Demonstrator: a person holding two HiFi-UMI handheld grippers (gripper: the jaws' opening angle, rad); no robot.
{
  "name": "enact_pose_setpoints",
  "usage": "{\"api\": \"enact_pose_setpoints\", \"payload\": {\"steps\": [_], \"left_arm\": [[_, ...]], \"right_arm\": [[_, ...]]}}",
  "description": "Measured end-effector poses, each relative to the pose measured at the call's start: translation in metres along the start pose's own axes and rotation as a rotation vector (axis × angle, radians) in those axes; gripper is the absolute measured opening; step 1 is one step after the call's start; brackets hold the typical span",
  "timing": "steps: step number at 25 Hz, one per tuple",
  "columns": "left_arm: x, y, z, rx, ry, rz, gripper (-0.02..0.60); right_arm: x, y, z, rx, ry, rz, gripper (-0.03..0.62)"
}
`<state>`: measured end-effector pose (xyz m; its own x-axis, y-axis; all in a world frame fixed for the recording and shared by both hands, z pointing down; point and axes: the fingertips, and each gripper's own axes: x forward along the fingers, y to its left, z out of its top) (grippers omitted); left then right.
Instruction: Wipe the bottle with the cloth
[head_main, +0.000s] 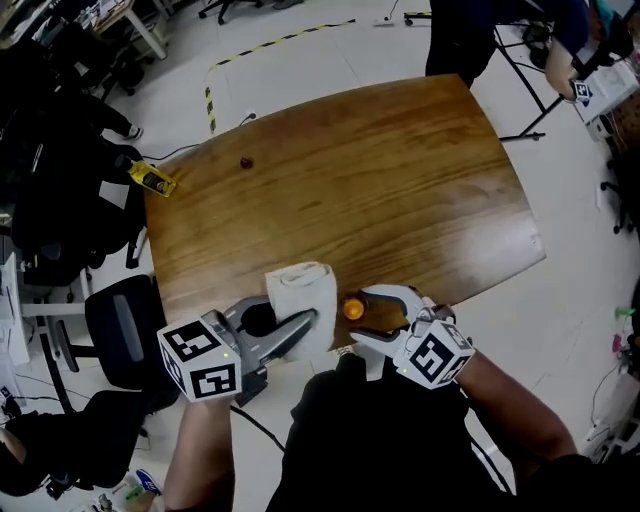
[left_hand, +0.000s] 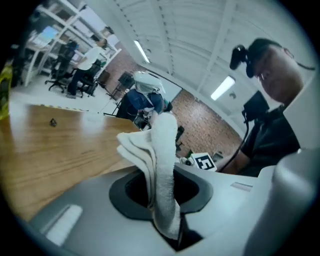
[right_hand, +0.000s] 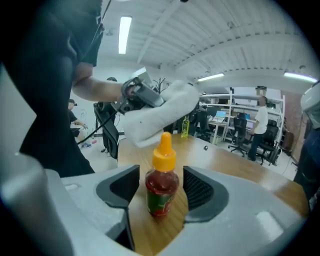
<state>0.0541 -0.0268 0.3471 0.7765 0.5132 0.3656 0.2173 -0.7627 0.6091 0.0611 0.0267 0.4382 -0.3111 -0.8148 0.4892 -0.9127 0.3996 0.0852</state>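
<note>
Sauce bottle (right_hand: 161, 187), orange cap: upright on the wooden table (head_main: 400, 180) near its front edge, between the parted jaws of the right gripper (head_main: 368, 318), with neither pad touching it. Folded white cloth (left_hand: 161, 150): clamped in the left gripper (head_main: 300, 325), held just beside the cap. Risk: ungripped, the bottle would likely tip or skid when wiped.

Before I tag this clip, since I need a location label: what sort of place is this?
Probably an open-plan office or lab workspace: a black office chair beside a wooden table, desks with screens at the back, and yellow-black hazard tape on the floor.
</note>
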Motion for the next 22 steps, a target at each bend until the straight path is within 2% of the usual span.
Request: {"api": "enact_pose_setpoints", "payload": {"steps": [2, 3, 7, 9, 12, 14, 16, 22], "left_arm": [[0.008, -0.010, -0.009, 0.103, 0.082, 0.009, 0.098], [0.012, -0.014, -0.010, 0.131, 0.103, 0.008, 0.098], [0.033, -0.033, -0.002, 0.190, 0.142, 0.010, 0.098], [0.041, -0.035, -0.009, 0.254, 0.222, 0.063, 0.098], [0.055, -0.027, -0.029, 0.370, 0.378, 0.184, 0.098], [0.066, -0.021, -0.037, 0.405, 0.429, 0.222, 0.098], [0.072, -0.019, -0.035, 0.361, 0.417, 0.198, 0.098], [0.064, -0.015, -0.031, -0.067, 0.286, 0.024, 0.098]], "right_arm": [[0.015, 0.003, -0.006, -0.034, 0.006, -0.004, 0.255], [0.019, 0.001, -0.005, -0.039, 0.001, -0.013, 0.255], [0.027, -0.007, -0.007, -0.018, -0.014, -0.032, 0.235], [0.029, -0.007, -0.007, -0.018, -0.011, -0.030, 0.232], [0.029, -0.002, -0.005, -0.025, -0.001, -0.023, 0.230], [0.028, -0.004, -0.007, -0.019, -0.003, -0.033, 0.230], [0.027, -0.010, -0.008, -0.011, -0.009, -0.053, 0.230], [0.026, -0.010, -0.010, -0.042, 0.012, -0.044, 0.229]]}}
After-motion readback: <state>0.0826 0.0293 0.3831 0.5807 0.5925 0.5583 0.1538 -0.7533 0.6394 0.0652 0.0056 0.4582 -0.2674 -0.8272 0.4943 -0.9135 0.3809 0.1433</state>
